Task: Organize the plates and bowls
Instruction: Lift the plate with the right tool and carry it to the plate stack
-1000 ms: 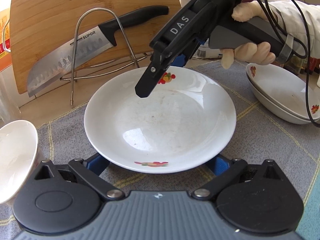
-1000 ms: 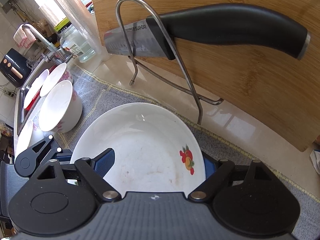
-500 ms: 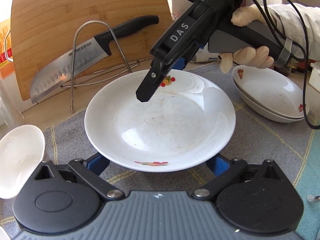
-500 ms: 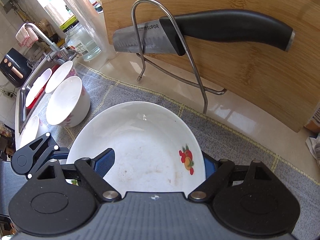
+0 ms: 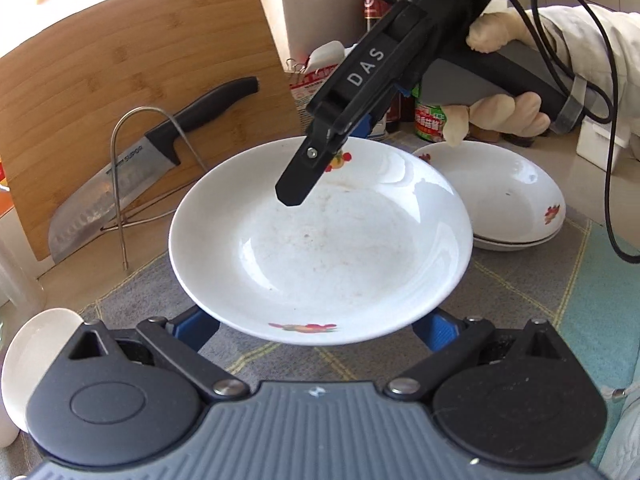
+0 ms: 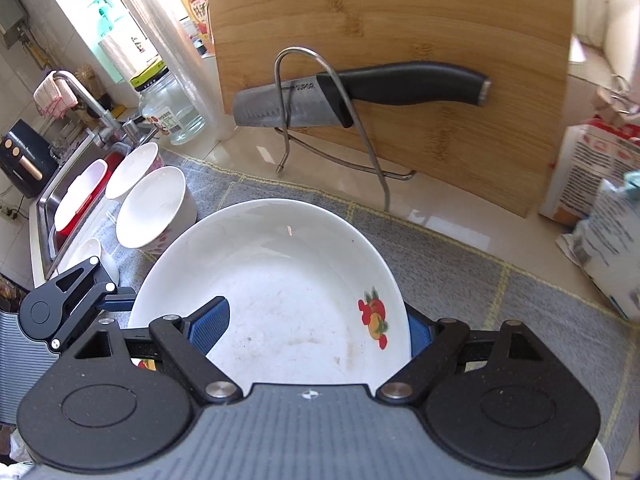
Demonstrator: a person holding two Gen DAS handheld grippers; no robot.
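The shallow white ceramic plate with fruit print (image 5: 320,248) hangs above the grey mat (image 5: 520,284), grasped on opposite rims by the left hand-held gripper (image 5: 316,326) and right hand-held gripper (image 6: 308,326), beside two stacked white plates (image 5: 516,200).

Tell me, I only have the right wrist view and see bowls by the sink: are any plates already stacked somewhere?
Observer: Yes. The left wrist view shows two stacked plates on the grey mat, on the right of that view, next to the plate between the grippers.
Operator: Where is the left gripper on that plate?
Observer: The left gripper has its blue fingers under the rim opposite the right gripper.
Operator: How far in does my top finger reach?
Observer: Its black tip passes the fruit print and ends over the plate's inside.
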